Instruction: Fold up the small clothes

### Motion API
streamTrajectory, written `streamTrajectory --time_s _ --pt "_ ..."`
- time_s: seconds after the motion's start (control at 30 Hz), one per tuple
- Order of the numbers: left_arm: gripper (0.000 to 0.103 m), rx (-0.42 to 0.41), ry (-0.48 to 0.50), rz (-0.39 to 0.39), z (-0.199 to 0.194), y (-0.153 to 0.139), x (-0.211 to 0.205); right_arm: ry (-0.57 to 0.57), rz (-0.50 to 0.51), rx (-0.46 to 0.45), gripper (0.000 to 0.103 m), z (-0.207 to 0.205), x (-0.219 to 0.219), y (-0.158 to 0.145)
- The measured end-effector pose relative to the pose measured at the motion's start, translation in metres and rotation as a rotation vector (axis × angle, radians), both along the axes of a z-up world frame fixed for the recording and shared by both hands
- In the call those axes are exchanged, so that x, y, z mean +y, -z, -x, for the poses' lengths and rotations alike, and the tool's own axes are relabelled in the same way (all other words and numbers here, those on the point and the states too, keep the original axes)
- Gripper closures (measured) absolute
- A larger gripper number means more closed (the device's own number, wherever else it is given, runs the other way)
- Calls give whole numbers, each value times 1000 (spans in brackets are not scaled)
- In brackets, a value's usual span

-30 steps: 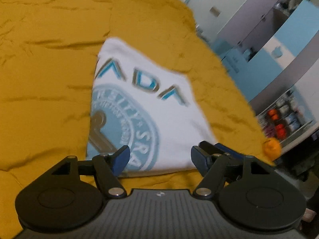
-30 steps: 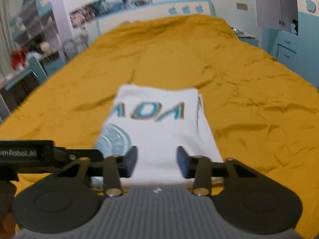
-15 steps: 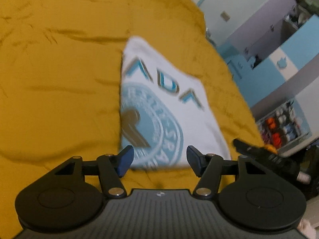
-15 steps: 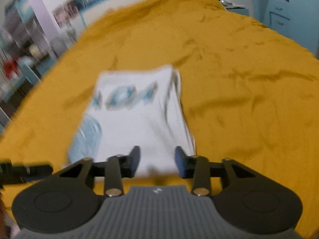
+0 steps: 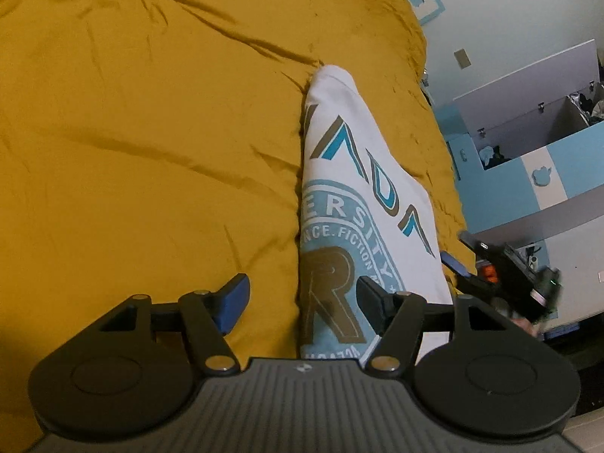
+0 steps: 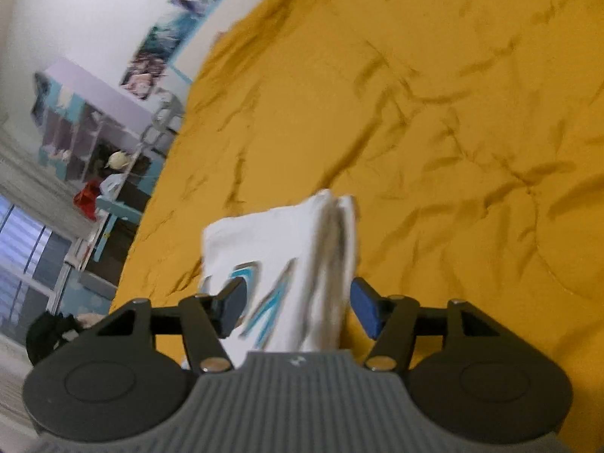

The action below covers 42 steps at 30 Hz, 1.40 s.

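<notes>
A folded white T-shirt (image 5: 351,196) with a blue and brown print lies on the mustard yellow bedspread (image 5: 151,132). My left gripper (image 5: 302,296) is open and straddles the shirt's near left edge, low over it. My right gripper (image 6: 298,302) is open with the shirt's right folded edge (image 6: 332,249) between its fingers; the shirt (image 6: 264,238) is blurred there. The right gripper also shows in the left wrist view (image 5: 490,275), at the shirt's far side.
The bedspread (image 6: 453,132) stretches wide around the shirt. Blue and grey cabinets (image 5: 528,143) stand past the bed's right edge. Shelves and a desk (image 6: 94,143) stand past its left edge, by a window (image 6: 26,249).
Both grippers have swung out to opposite sides of the shirt and dropped closer to it. The left moved to its left edge, the right to its right folded edge. Both stayed open.
</notes>
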<state>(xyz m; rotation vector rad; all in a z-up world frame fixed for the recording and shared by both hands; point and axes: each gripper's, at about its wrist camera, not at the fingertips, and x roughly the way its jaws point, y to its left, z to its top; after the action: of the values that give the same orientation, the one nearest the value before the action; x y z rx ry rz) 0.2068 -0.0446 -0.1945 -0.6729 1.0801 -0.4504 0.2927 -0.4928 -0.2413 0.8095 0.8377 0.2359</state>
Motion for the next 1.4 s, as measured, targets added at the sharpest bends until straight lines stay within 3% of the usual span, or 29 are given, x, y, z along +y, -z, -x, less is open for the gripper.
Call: streamTrajectory --time_s 0.27,0.43,0.53,0.73,0.83,0.9,0.97,1.0,1.03,1.1,1.2,1.33,1.4 --pt "27 50 99 -39 -14 17 -24 -66 -43 63 44 -53 6 41" --pt "18 137 202 91 -30 32 -37 -117 -183 39 33 -83 11 59" --pt "13 181 257 146 -42 43 -56 -131 -200 33 26 -102 25 66" --pt "12 205 256 201 -48 53 -67 -135 -210 30 23 -127 43 72" --pt "16 208 251 211 -47 53 -65 -164 -169 44 36 -130 44 70" --pt "28 204 246 185 -44 46 -63 -177 -103 65 72 -127 44 66" --pt "39 206 239 180 -43 43 -61 -167 -104 70 73 -127 46 65" --pt "52 214 232 178 -44 44 -61 -159 -94 72 74 -127 48 63" --pt "58 225 224 184 -45 45 -60 -153 -75 69 74 -128 51 60" --pt "60 233 219 201 -48 46 -61 -145 -60 61 75 -129 55 55" --pt "64 171 242 193 -47 33 -63 -133 -68 33 77 -123 59 40" --pt "69 91 237 291 -46 10 -51 -165 -34 -19 78 -117 77 2" --pt "69 43 236 299 -46 -4 -43 -201 -5 -52 79 -118 94 -20"
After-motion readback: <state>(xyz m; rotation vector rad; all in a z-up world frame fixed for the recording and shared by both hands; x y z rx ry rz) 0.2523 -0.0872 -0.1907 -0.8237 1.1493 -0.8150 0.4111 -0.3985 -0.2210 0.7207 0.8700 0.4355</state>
